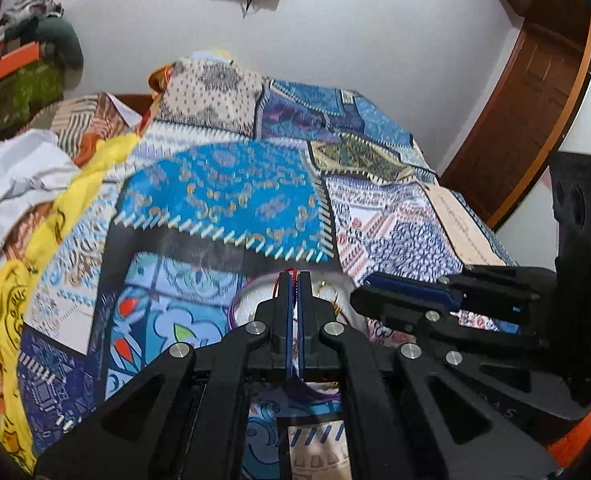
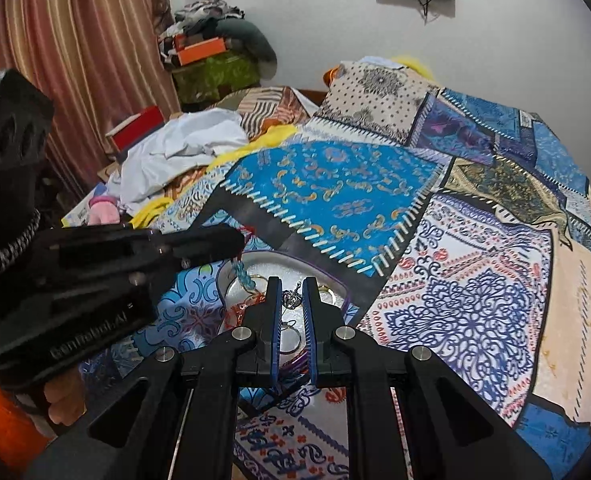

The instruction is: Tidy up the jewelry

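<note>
My left gripper [image 1: 294, 280] is pinched together on a red beaded strand [image 1: 293, 286] above the purple-rimmed tray [image 2: 231, 268]. My right gripper [image 2: 292, 294] stands slightly apart over a silver trinket [image 2: 292, 300] in that tray, which sits on the patchwork-covered bed [image 2: 475, 280] near its front edge.

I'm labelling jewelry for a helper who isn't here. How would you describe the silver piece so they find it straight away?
On the patchwork bedspread lies a shallow white tray with a purple rim. The small silver filigree charm rests in it, between the right tongs. Its neighbours are gold rings and a turquoise chain; it alone is silver.
</note>
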`<state>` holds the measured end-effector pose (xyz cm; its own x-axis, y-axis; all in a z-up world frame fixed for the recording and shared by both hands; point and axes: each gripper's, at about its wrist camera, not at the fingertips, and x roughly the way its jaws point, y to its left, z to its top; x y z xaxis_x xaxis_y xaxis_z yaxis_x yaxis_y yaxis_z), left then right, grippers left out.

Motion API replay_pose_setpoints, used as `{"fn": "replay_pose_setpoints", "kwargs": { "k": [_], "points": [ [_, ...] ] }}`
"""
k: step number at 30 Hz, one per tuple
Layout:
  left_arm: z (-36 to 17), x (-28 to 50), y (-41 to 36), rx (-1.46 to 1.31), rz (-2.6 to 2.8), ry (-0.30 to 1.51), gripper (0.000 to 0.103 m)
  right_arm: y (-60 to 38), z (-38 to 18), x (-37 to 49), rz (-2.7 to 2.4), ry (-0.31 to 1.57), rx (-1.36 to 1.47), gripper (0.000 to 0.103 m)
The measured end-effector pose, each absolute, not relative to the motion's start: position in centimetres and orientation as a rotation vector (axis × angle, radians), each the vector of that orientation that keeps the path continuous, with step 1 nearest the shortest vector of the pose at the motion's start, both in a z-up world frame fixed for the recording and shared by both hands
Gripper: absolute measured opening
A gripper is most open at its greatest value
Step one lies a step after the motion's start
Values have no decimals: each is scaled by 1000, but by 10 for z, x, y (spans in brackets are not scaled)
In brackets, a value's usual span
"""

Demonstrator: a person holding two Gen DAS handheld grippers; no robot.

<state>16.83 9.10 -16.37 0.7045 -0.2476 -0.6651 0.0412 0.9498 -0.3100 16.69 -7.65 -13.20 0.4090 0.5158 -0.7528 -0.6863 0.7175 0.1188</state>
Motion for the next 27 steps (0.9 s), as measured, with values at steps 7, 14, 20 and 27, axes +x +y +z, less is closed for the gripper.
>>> {"fn": "replay_pose_setpoints", "kwargs": {
  "k": [7, 14, 20, 27],
  "points": [
    [-171, 168, 95, -278, -139, 798, 1, -64, -143, 167, 772, 900, -270, 9],
    [-157, 155, 99, -248, -93, 768, 18, -59, -146, 166, 767, 938, -291, 14],
    [-133, 139, 98, -200, -48, 725, 19, -71, -126, 161, 739, 891, -261, 18],
    [-84, 109, 87, -164, -2, 608, 23, -109, -69, 146, 677, 751, -164, 18]
  ]
}}
